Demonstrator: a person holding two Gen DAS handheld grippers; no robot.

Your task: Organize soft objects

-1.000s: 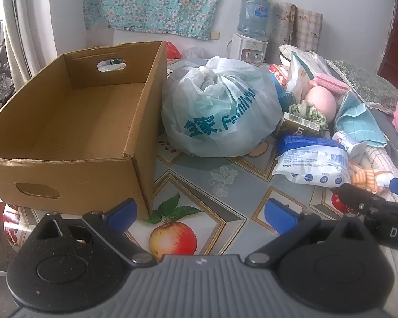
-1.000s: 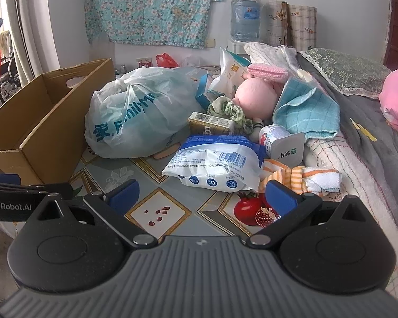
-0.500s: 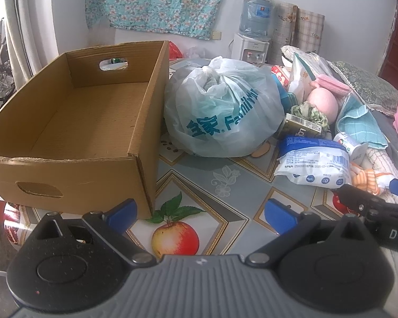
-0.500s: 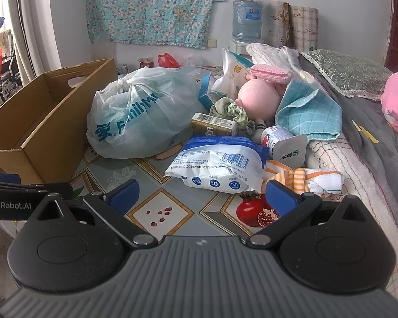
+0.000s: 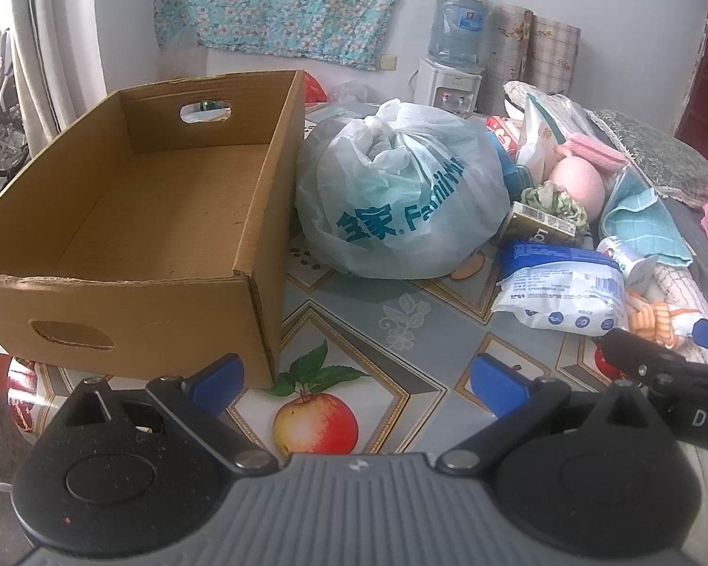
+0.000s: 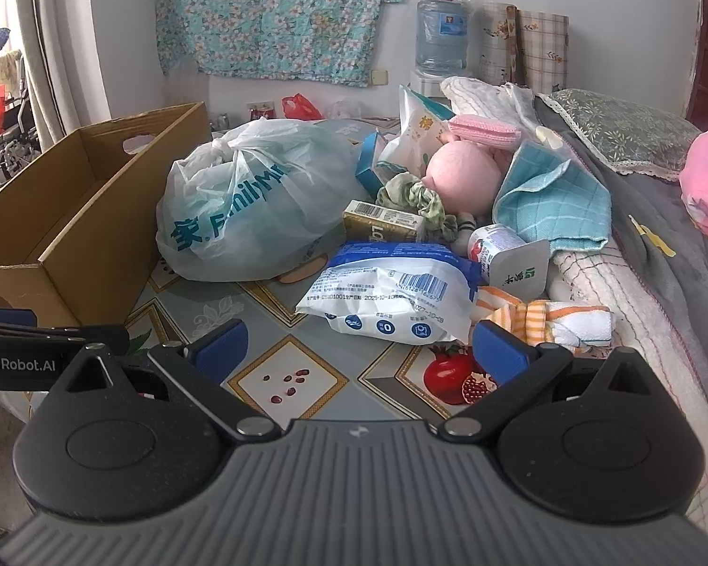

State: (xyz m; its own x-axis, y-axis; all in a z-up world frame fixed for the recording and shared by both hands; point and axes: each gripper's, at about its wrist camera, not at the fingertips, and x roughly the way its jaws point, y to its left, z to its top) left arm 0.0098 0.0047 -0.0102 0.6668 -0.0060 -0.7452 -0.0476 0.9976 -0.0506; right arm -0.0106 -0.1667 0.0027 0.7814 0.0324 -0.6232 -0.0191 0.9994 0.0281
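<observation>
Both tongs have moved a little forward toward the pile. In the left view the box [image 5: 132,217] and the bag [image 5: 401,198] now sit slightly more to the right and higher than one second ago. In the right view the white packet [image 6: 391,297] and the striped cloth [image 6: 543,318] have come nearer to the right tongs [image 6: 358,346]. Nothing on the bench has shifted itself.

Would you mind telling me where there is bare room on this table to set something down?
The cardboard box is empty inside. Open tablecloth runs between the box, the tied plastic bag, the white and blue packet and the open left gripper. Behind the packet it is crowded: carton, scrunchie, pink plush, teal cloth and striped towel touch or overlap.
</observation>
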